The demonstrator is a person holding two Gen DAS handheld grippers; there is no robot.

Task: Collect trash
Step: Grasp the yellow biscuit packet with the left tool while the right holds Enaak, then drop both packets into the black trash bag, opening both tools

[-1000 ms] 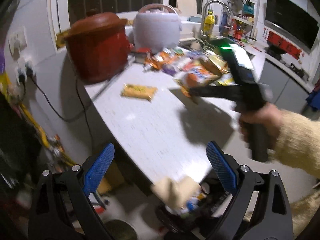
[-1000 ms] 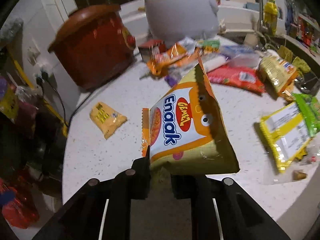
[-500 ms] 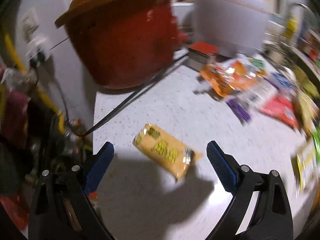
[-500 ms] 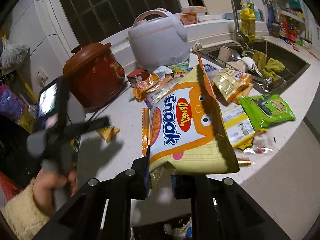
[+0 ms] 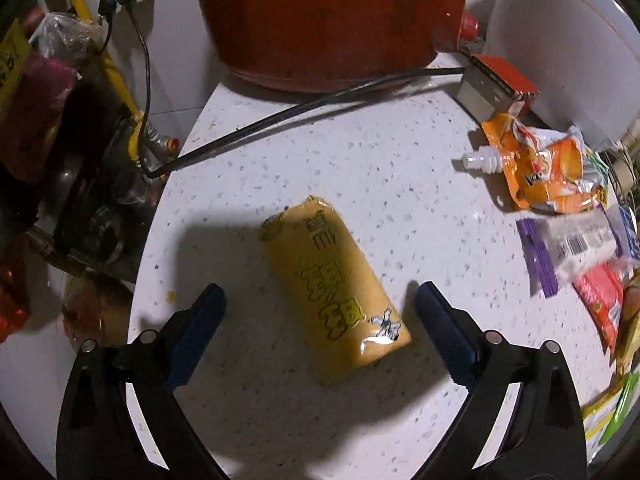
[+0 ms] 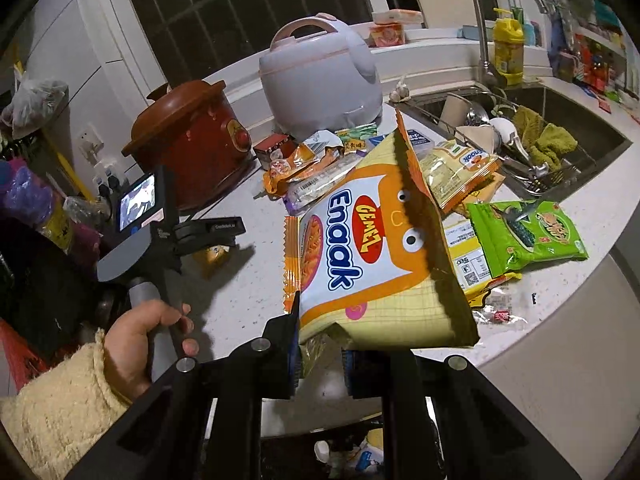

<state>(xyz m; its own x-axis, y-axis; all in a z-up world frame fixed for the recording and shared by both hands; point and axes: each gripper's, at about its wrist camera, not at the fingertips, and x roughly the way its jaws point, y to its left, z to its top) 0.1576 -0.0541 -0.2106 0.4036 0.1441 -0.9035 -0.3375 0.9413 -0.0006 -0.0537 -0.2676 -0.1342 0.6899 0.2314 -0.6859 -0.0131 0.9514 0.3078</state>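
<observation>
a white speckled countertop [image 5: 380, 168] curves round a kitchen corner, with a barred dark window behind and a sink [image 6: 560, 120] full of dishes under 1 faucet [image 6: 486, 8]. 2 cookers stand at the back: 1 red-brown pot [image 6: 192, 140] and 1 pale rice cooker [image 6: 320, 84], a black cord [image 5: 300, 110] running over the counter edge. the left gripper [image 5: 318, 316] hangs with its blue fingers [image 5: 200, 320] spread wide, astride 1 yellow snack packet [image 5: 332, 284] lying flat on the counter, not touching it. the right gripper [image 6: 320, 356] pinches the bottom of 1 large enaak noodle bag [image 6: 376, 256], held up off the counter. 1 green packet [image 6: 528, 236] and 1 orange spout pouch [image 5: 536, 168] lie among other loose wrappers, too jumbled to count
</observation>
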